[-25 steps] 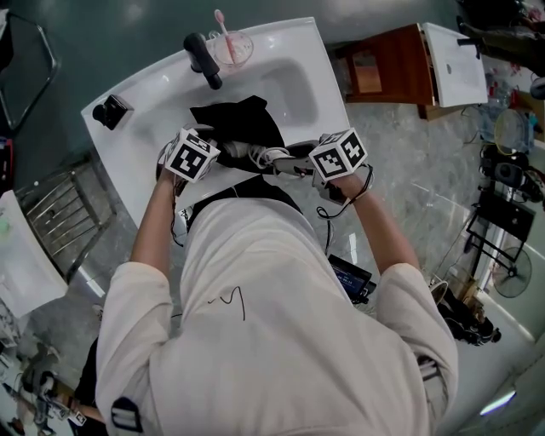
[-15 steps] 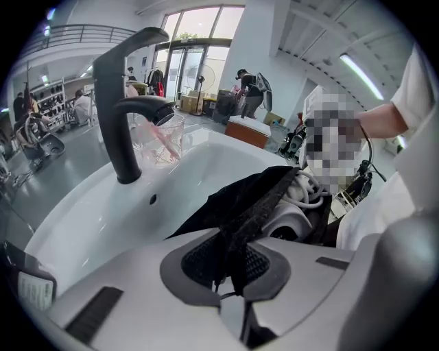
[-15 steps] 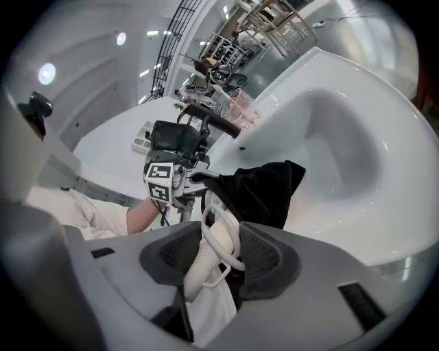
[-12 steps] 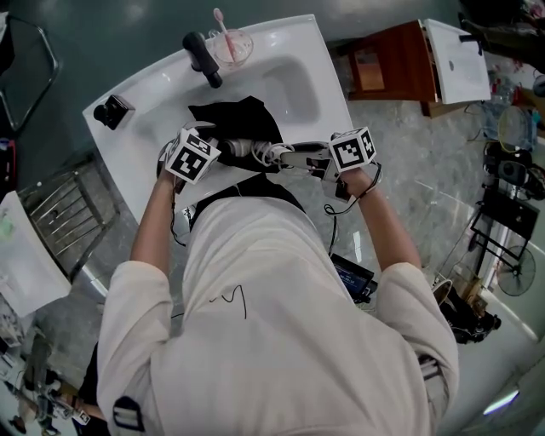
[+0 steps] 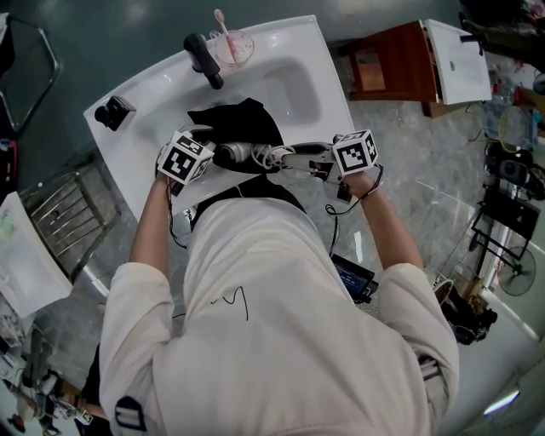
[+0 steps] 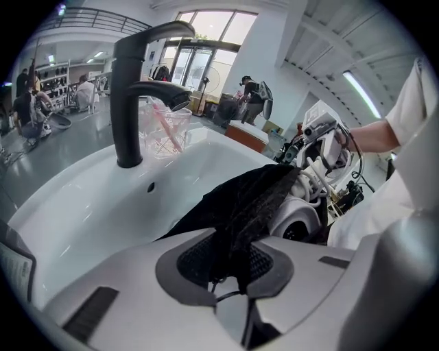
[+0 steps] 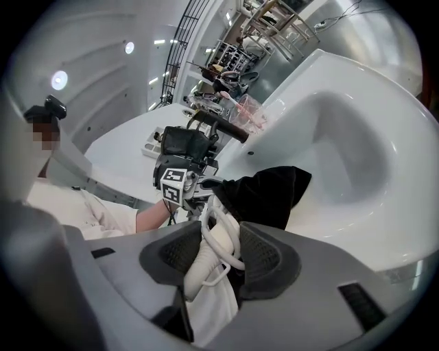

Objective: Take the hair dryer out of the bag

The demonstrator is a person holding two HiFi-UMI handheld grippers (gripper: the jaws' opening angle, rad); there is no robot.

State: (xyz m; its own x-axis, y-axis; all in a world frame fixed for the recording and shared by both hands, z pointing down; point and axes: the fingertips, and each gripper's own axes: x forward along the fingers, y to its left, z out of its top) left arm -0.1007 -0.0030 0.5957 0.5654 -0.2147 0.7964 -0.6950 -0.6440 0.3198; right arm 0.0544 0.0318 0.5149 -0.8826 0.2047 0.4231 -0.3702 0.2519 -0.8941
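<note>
A wide white basin [image 5: 145,102] fills the middle of the head view, and everything else sits in or around it. Over the basin's near edge lies the black bag [image 5: 243,119], a limp heap of cloth with its mouth toward the person. The white hair dryer [image 5: 238,153] lies along that same near edge, its round end clear of the cloth and its coiled cord bunched beside it, so most of it is already outside the bag. At the left of the basin's near edge, the left gripper [image 6: 233,264] has just been opening; its fingers [image 6: 195,257] stand slightly apart, with a fold of the bag's cloth hanging loosely between them. At the right of that edge, the right gripper [image 7: 219,257] has its fingers [image 7: 264,257] clamped on the hair dryer's white handle, a loop of cord caught in with it. On the basin's far rim stands a black faucet [image 5: 203,58]. Just beside it is a clear cup [image 5: 232,47] holding a pink toothbrush [image 5: 220,21].
</note>
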